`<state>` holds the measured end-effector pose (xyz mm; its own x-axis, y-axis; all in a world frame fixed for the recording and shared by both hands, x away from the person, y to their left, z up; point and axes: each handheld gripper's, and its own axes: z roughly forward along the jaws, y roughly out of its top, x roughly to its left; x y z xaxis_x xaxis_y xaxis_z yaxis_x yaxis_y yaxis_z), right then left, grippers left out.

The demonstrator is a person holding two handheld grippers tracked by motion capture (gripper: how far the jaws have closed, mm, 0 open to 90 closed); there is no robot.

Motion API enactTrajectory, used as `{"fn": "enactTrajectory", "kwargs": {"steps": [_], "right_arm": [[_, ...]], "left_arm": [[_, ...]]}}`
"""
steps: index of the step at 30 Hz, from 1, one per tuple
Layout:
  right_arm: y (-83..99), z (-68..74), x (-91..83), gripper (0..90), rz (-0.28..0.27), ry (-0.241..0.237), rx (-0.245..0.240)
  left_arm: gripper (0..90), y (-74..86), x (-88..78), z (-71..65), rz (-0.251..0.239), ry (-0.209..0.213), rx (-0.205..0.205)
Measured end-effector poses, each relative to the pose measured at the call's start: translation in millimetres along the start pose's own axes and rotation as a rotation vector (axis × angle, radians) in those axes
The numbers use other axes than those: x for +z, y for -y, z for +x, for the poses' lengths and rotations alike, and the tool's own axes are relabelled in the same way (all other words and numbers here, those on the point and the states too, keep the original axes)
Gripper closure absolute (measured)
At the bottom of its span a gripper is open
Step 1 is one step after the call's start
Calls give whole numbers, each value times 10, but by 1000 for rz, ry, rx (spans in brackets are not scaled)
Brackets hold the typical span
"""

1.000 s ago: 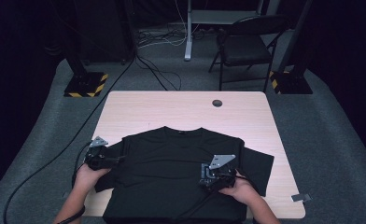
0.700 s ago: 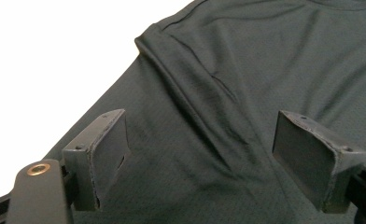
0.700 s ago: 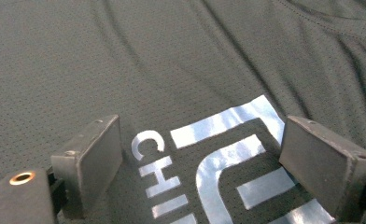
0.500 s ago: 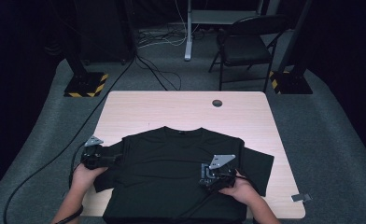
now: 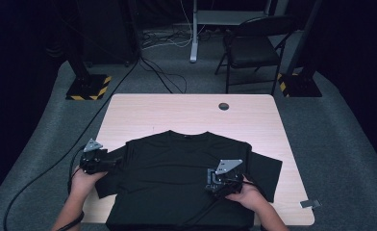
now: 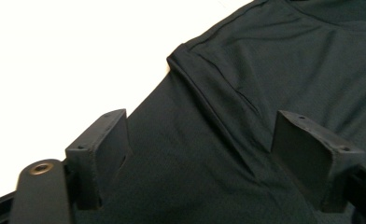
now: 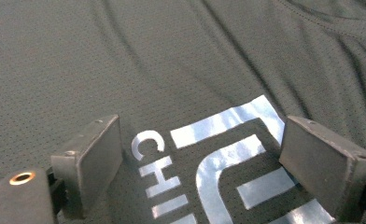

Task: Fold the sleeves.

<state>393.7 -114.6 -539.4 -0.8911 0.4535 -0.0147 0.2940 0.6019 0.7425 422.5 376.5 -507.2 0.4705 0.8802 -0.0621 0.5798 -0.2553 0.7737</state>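
Left claw [image 6: 202, 158] jaws spread wide over black T-shirt [image 6: 274, 70], folded sleeve seam between them, pale table [image 6: 78, 60] beside.

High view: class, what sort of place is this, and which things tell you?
Probably a recording studio or lab rather than a home: dark surroundings, a lone table on grey carpet, hazard-striped stand bases, loose cables and a folding chair.

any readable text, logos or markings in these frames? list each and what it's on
"CHI": silver print on the black T-shirt, right gripper view; the letters run on under the frame edge, so the word is cut off.
Silver logo of nested squared outlines beside those letters: a shape, no letters readable.
Neck tag inside the shirt collar, high view: too small to read.
Yellow-and-black hazard stripes on the stand bases on the floor: a marking, no words.
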Motion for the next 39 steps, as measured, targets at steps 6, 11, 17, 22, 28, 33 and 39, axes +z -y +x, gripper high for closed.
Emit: {"fn": "enactTrajectory", "kwargs": {"steps": [6,11,17,22,28,33,39], "right_arm": [[0,0,0,118,0,0,0],[0,0,0,118,0,0,0],[0,0,0,117,0,0,0],[0,0,0,117,0,0,-1],[0,1,0,117,0,0,-1],[0,1,1,116,1,0,-1],[0,1,1,116,1,0,-1]], "left_arm": [[198,5,-13,28,3,3,-1],[204,10,-49,60,-16,-2,-8],[233,30,-67,115,-10,3,-30],[250,53,-74,150,0,-9,-37],[268,65,-72,171,14,-20,-33],[277,75,-74,190,23,-34,-32],[305,90,-129,260,14,-43,-52]]}}
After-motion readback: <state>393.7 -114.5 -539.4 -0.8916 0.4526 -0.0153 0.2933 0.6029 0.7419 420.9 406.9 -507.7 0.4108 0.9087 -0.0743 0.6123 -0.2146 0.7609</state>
